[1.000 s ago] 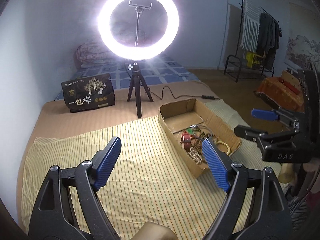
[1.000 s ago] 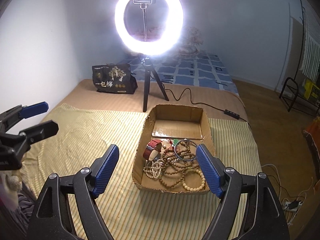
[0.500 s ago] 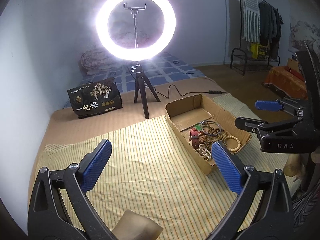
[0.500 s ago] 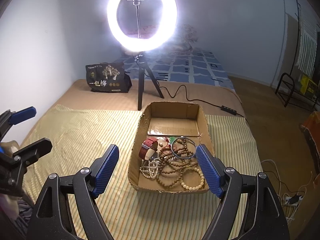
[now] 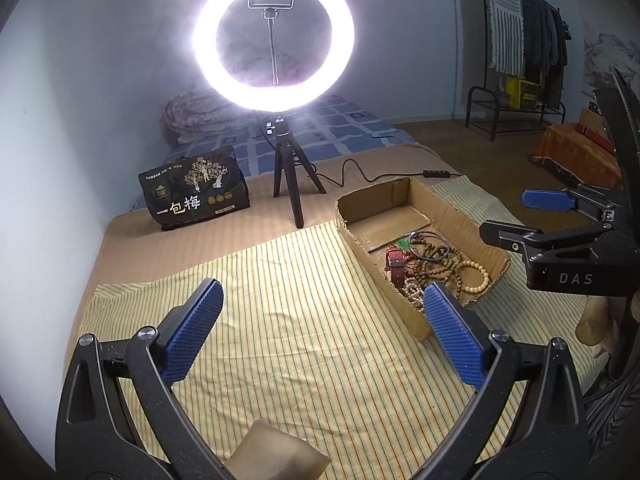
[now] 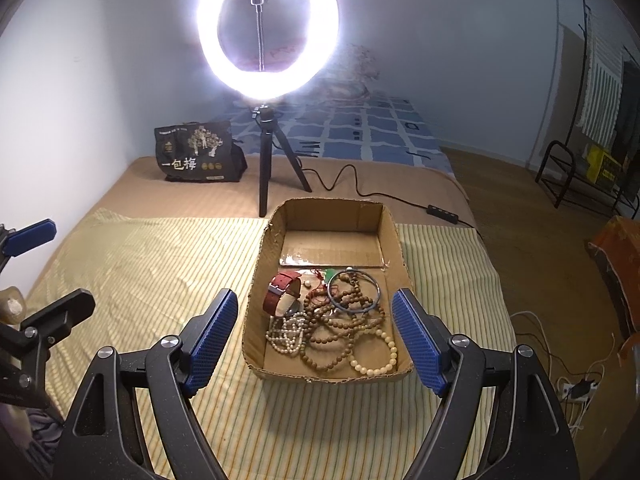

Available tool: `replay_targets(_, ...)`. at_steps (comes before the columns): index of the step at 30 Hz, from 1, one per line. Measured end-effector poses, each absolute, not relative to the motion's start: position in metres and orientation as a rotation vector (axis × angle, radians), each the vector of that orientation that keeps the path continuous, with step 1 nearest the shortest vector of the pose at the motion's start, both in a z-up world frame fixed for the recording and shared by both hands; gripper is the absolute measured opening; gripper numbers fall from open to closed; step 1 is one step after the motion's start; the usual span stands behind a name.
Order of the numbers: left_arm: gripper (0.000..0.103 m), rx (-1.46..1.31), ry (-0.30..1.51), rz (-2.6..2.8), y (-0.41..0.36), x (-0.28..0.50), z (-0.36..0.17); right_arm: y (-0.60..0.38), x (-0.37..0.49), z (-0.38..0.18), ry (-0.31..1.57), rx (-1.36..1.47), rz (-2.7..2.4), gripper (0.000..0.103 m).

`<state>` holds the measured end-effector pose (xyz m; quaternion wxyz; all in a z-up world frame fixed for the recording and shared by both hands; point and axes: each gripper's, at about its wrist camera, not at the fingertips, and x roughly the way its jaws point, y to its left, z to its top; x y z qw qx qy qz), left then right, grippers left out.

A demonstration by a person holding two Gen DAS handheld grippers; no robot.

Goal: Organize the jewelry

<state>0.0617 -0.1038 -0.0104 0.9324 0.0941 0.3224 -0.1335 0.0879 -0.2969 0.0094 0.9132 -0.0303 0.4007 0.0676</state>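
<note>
An open cardboard box (image 6: 394,236) (image 5: 360,242) lies on a yellow striped cloth (image 6: 152,264). Its near half holds a tangle of jewelry: a red-strapped watch (image 6: 282,294), brown bead bracelets (image 6: 340,322), a cream bead bracelet (image 6: 374,354), a pale pearl strand (image 6: 286,334) and a blue bangle (image 6: 354,292). My right gripper (image 6: 314,340) is open and empty, held just in front of the box. My left gripper (image 5: 320,328) is open and empty over the cloth, left of the box. Each gripper shows at the edge of the other's view.
A lit ring light on a black tripod (image 6: 266,168) stands behind the box, its cable (image 6: 360,192) trailing right. A dark printed bag (image 6: 198,152) lies at the back left. A clothes rack (image 5: 516,40) stands at the far right. The bed's right edge drops to the floor.
Both grippers have drawn back and shifted a little; the box now sits more centred between the right gripper's fingers. Both stay open and empty. The jewelry has not moved.
</note>
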Motion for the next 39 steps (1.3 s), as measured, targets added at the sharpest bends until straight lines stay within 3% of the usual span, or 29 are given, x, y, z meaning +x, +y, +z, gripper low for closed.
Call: replay_targets(39, 0.102, 0.186, 0.673, -0.282, -0.1089, 0.0619, -0.0154, -0.2989, 0.0879, 0.0089, 0.830, -0.073, 0.118, 0.080)
